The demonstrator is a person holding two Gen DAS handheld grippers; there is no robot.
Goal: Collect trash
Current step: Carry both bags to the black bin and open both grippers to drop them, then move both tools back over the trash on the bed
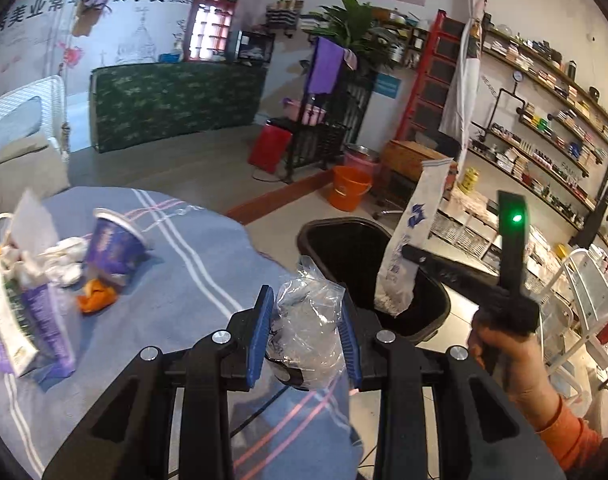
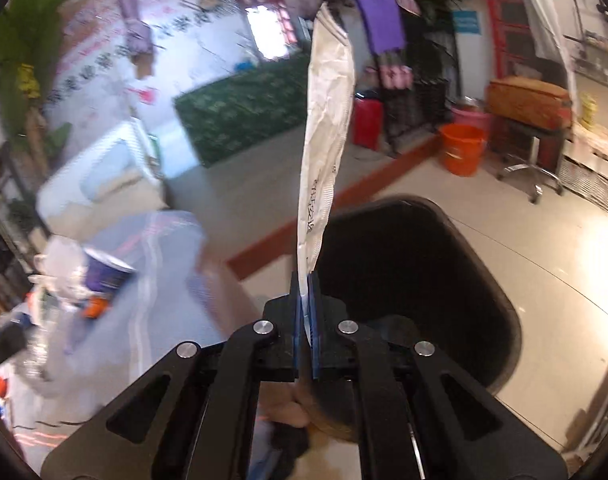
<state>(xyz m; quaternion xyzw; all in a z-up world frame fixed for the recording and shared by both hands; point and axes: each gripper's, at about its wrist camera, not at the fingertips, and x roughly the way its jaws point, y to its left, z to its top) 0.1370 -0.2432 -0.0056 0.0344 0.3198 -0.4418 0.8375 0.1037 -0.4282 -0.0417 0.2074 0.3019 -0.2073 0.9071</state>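
Left wrist view, items in hand: we hold a crumpled clear bag (image 1: 310,328) pinched between the blue pads of our left gripper (image 1: 307,334), at the table's edge and just short of the bin (image 1: 432,300).

Our right gripper (image 2: 307,312) is clamped tight on the bottom edge of a white wrapper (image 2: 328,128), which stands up tall over the bin's open mouth (image 2: 500,304). In the left view the wrapper (image 1: 408,248) hangs at the bin's near rim.

Bin: black, open, on the floor beside the table; we cannot see what lies inside.

Left on the table (image 1: 191,248): a purple cup (image 1: 117,246), orange peel (image 1: 95,298), white tissue (image 1: 65,260), a purple-and-white carton (image 1: 27,316).

Progress, by our reckoning: two pieces ready to drop, neither released; at least four more to fetch.
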